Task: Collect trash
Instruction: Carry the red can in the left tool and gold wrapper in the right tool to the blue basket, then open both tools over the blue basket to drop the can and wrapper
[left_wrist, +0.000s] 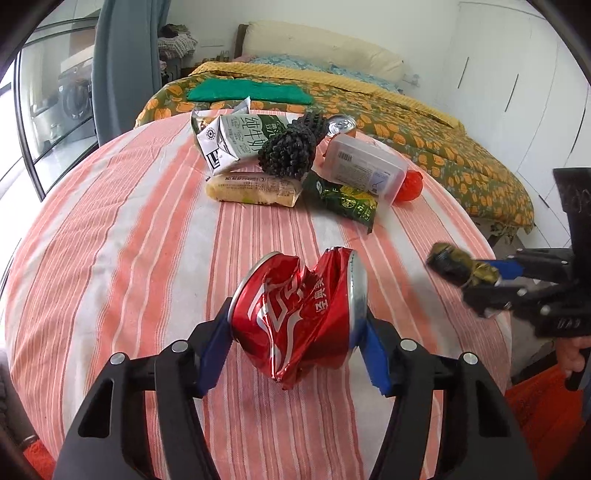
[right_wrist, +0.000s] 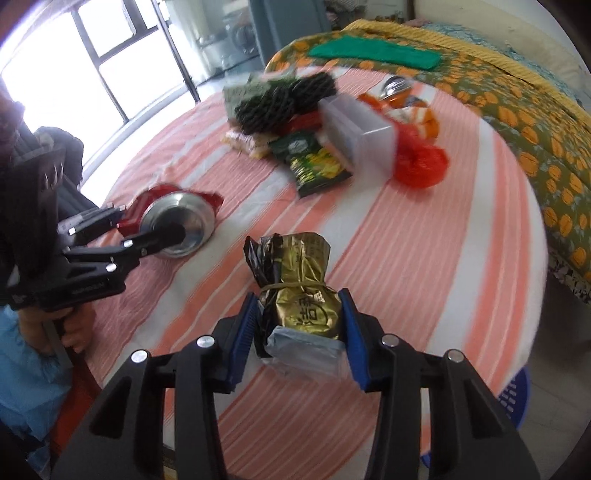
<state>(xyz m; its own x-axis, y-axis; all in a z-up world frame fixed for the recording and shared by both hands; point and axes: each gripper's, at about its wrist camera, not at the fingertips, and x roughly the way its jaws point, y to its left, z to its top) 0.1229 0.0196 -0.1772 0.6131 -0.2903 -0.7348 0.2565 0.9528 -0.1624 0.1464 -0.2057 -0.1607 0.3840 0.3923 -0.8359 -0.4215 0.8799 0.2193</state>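
- In my left hand, the left gripper (left_wrist: 299, 332) pinches the crushed red can (left_wrist: 299, 314). The blue pads (left_wrist: 214, 350) press on its two round ends, so the long axis of the can lies across the jaws, from one pad to the other.
- The can is thin metal, folded deep in the middle, with a shiny silver base on the right end. It sits just over the striped tablecloth (left_wrist: 129, 240); I cannot tell if it touches the cloth.
- Further from me, near the far edge of the table, the other trash lies in a heap: a milk carton (left_wrist: 229, 140), a black foam net (left_wrist: 291, 147), a clear plastic box (left_wrist: 365, 166), a green snack bag (left_wrist: 347, 199).
- In my right hand, the right gripper (right_wrist: 299, 332) holds a gold foil packet (right_wrist: 303, 295) between its pads. The packet is tied at the neck with a thin band, soft and wrinkled, and its long axis points away from me along the fingers.
- At the right edge of the right wrist view, low beside the table, I see a blue basket (right_wrist: 517, 391); perhaps it is the bin. If so, my right hand is nearer to it.
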